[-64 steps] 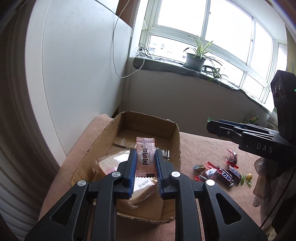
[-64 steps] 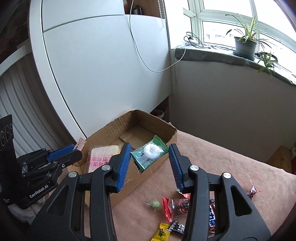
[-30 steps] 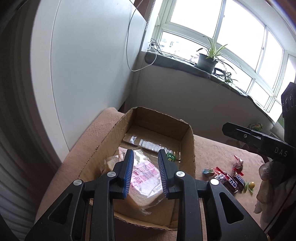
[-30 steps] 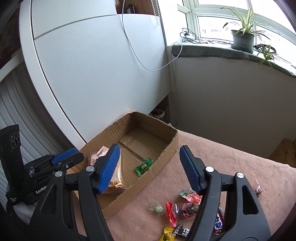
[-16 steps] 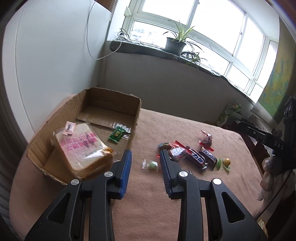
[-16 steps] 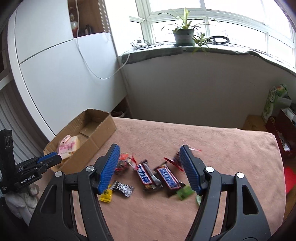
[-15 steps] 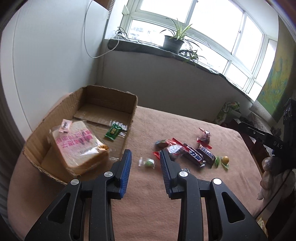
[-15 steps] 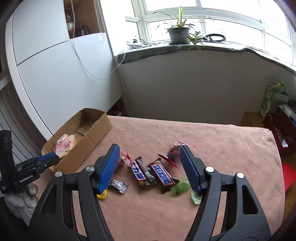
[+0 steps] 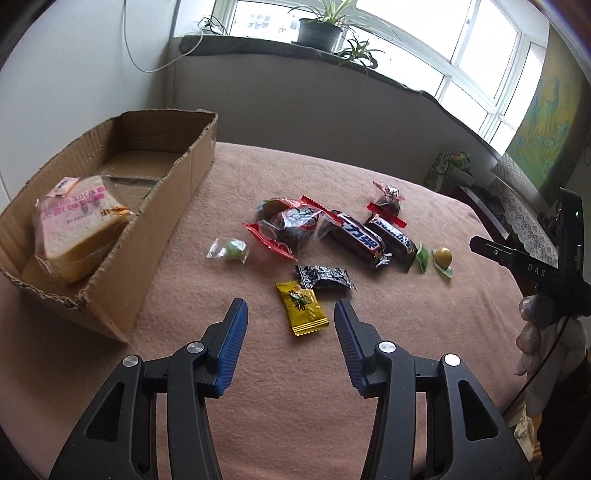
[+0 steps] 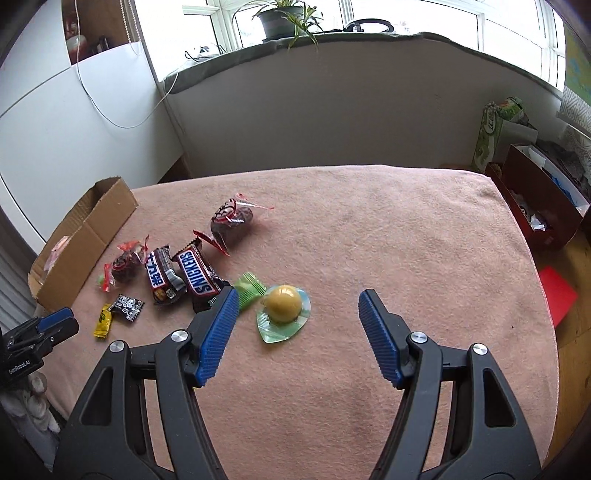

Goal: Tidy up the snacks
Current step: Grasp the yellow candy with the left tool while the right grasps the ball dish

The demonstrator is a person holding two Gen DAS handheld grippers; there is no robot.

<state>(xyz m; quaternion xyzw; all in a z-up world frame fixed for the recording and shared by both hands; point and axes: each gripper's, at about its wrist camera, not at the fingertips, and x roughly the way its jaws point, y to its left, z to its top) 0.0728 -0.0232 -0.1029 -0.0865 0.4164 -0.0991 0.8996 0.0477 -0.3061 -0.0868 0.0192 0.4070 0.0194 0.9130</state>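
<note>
A cardboard box [image 9: 162, 206] at the left holds a bagged bread loaf [image 9: 79, 229]. Loose snacks lie on the pink cloth: a yellow candy packet [image 9: 303, 308], a black packet [image 9: 325, 277], two Snickers bars [image 9: 360, 238], red-wrapped sweets [image 9: 291, 225] and a green candy [image 9: 231, 249]. My left gripper [image 9: 290, 314] hovers just short of the yellow packet, its jaws opening, nothing between them. My right gripper [image 10: 295, 299] stands open over a yellow ball candy in a green wrapper [image 10: 283, 306], which lies near its left finger, untouched. The Snickers bars [image 10: 197, 275] lie to its left.
The pink cloth [image 10: 369, 229] covers the whole table, bare to the right. A grey wall with a windowsill and potted plant [image 10: 280, 16] runs behind. Boxes and a green bag [image 10: 495, 129] stand on the floor past the right edge.
Both grippers swung from the box to the loose snacks and sank toward the table. The left jaws spread wider. The right jaws kept their width.
</note>
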